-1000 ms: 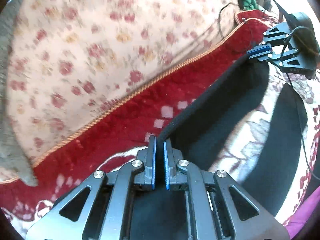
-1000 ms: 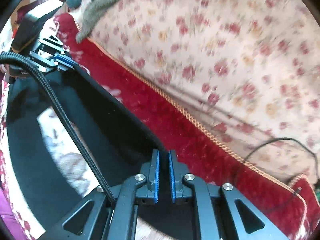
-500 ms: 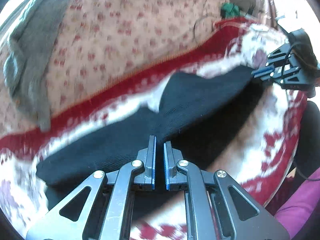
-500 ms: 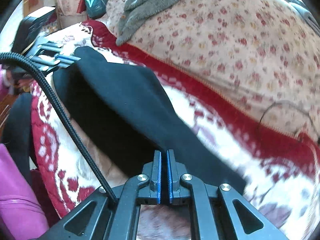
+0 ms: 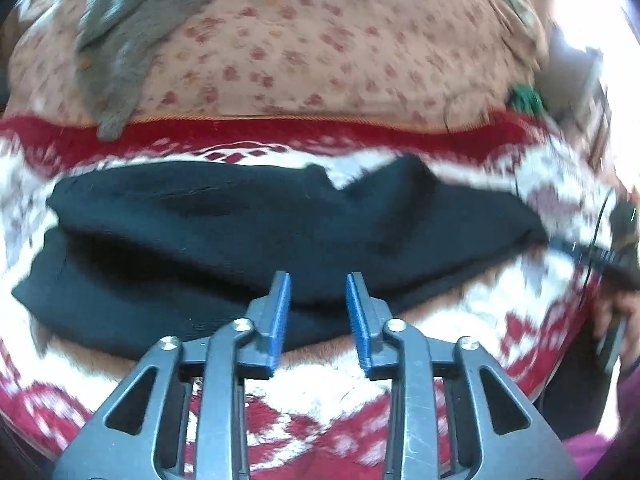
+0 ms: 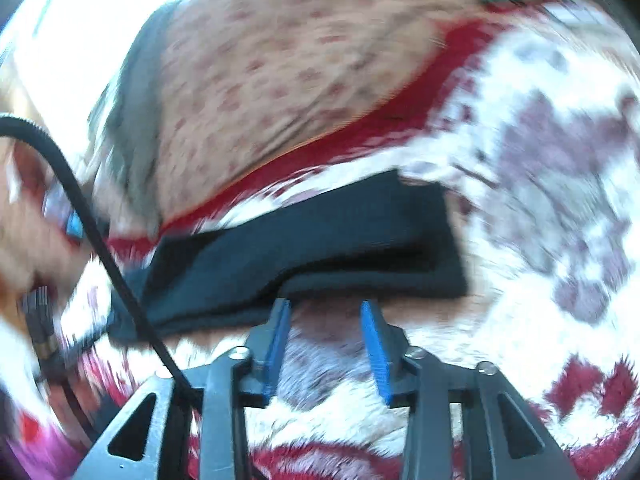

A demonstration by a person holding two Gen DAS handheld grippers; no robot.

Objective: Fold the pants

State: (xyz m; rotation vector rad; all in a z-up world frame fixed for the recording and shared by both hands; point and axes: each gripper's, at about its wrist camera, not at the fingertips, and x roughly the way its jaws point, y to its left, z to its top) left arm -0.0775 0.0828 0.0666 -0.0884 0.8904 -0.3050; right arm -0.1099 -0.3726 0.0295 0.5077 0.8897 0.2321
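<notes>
Black pants (image 5: 248, 232) lie folded in a long band across a red and white patterned blanket (image 5: 320, 420). In the left wrist view my left gripper (image 5: 318, 280) has its jaws opening, blue pads apart, over the pants' near edge with no cloth pinched between them. In the right wrist view the pants (image 6: 320, 240) lie just beyond my right gripper (image 6: 326, 306), whose jaws are also opening with only blanket (image 6: 540, 320) showing between the pads. The right gripper appears blurred at the far right of the left wrist view, at the pants' end.
A floral cushion (image 5: 320, 52) rises behind the blanket, with a grey cloth (image 5: 132, 32) draped on it. A green item (image 5: 524, 98) and a thin cable sit at the back right. A black cable (image 6: 100, 240) crosses the right wrist view. Purple clothing (image 5: 592, 452) shows bottom right.
Both grippers were shut on the pants' edge and carried it over onto the blanket. Now both have opened and let go, and the pants lie folded.
</notes>
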